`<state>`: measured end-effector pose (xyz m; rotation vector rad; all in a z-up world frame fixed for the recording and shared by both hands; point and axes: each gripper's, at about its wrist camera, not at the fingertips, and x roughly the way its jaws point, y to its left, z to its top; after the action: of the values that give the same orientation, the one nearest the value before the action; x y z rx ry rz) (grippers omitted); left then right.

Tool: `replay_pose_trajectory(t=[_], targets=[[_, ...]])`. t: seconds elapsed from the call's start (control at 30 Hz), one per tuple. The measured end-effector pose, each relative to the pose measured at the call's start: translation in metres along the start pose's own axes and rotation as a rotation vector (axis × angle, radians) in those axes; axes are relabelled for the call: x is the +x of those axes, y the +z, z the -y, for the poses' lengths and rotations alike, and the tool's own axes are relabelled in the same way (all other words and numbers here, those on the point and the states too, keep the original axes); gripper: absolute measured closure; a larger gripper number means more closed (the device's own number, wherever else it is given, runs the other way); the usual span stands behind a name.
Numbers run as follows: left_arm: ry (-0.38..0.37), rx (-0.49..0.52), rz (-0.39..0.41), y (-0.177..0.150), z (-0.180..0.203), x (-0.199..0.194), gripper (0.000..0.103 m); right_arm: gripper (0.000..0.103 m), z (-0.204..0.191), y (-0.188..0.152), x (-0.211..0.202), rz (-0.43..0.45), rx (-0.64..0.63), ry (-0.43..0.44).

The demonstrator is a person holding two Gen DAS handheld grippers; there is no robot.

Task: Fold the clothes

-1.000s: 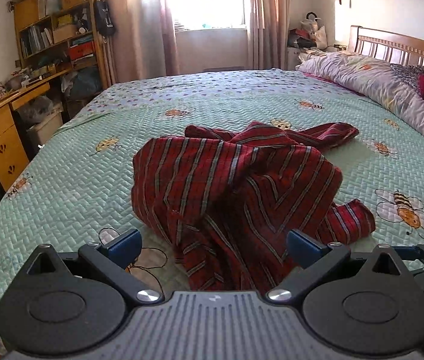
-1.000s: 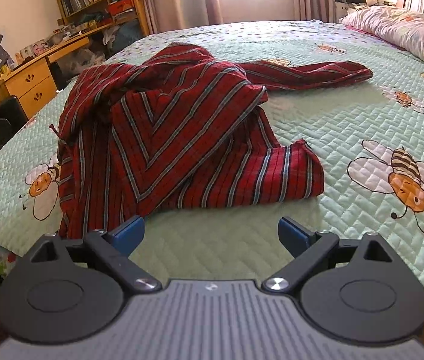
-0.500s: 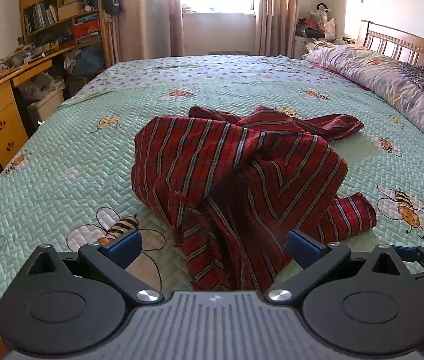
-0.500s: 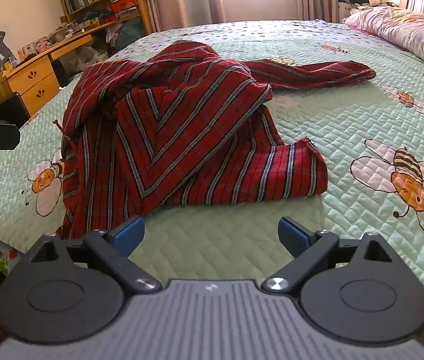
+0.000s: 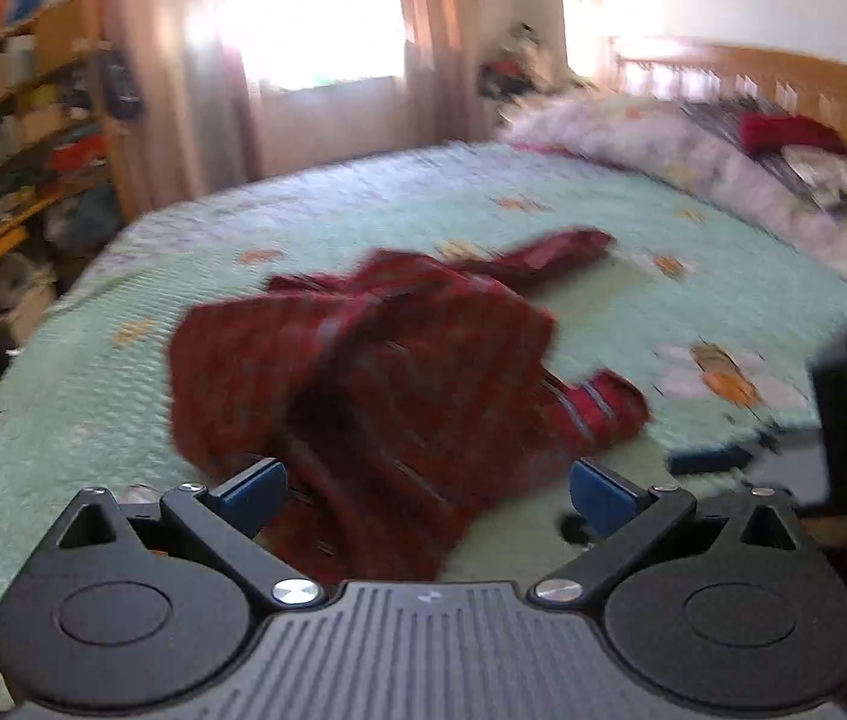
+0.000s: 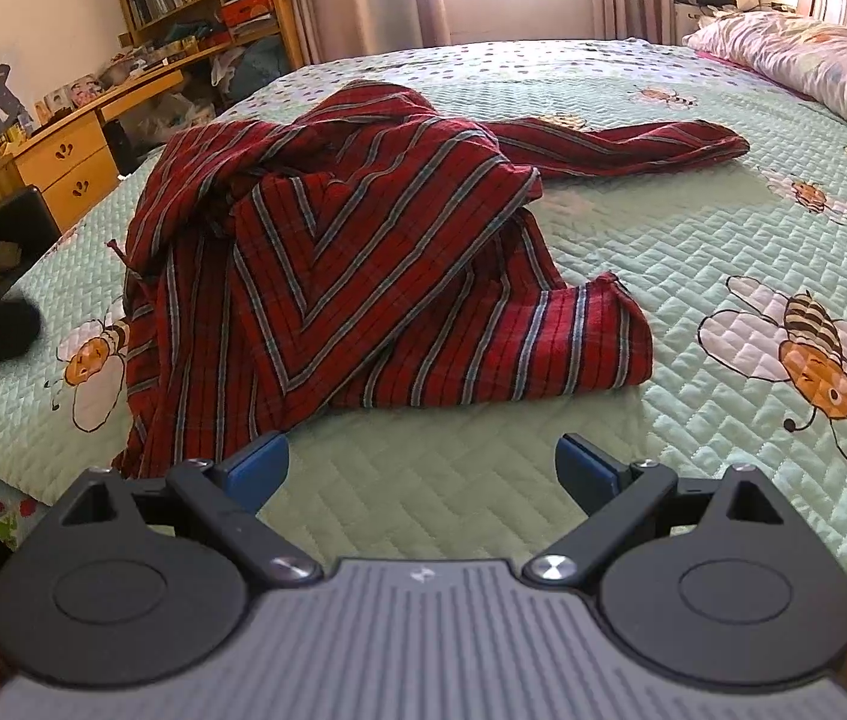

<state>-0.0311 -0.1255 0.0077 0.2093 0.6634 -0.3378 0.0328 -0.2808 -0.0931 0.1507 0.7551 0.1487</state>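
On the green bee-patterned bedspread (image 6: 693, 252) we see the red striped shirt (image 6: 363, 264) lying crumpled near the bed's near edge, one sleeve trailing toward the pillows (image 6: 831, 66). Our right tool (image 6: 422, 468) hovers just short of the shirt's hem, spread wide and empty. Our left tool (image 5: 426, 495), in a blurred view, gapes wide above the shirt's near folds, holding nothing.

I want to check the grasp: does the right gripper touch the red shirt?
Apart. The right wrist view shows the open right gripper over bare quilt, short of the red shirt.
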Motion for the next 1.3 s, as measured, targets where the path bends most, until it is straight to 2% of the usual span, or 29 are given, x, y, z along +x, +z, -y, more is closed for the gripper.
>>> replay_pose_trajectory(t=[0.23, 0.4, 0.5, 1.13, 1.3], targets=[[-0.081, 0.086, -0.05, -0.002, 0.032, 0.009, 0.001, 0.007, 0.02, -0.011, 0.005, -0.064, 0.097, 0.003], [-0.095, 0.035, -0.156, -0.007, 0.028, 0.032, 0.001, 0.007, 0.021, -0.02, 0.018, -0.129, 0.121, 0.01], [-0.1, 0.008, -0.189, -0.013, 0.022, 0.038, 0.001, 0.007, 0.017, -0.024, 0.023, -0.156, 0.114, 0.022], [-0.092, -0.014, -0.172, -0.017, 0.018, 0.035, 0.002, 0.007, 0.02, -0.024, 0.028, -0.173, 0.123, 0.041], [-0.093, 0.012, -0.101, -0.018, 0.022, 0.023, 0.004, 0.007, 0.021, -0.024, 0.028, -0.173, 0.125, 0.043]])
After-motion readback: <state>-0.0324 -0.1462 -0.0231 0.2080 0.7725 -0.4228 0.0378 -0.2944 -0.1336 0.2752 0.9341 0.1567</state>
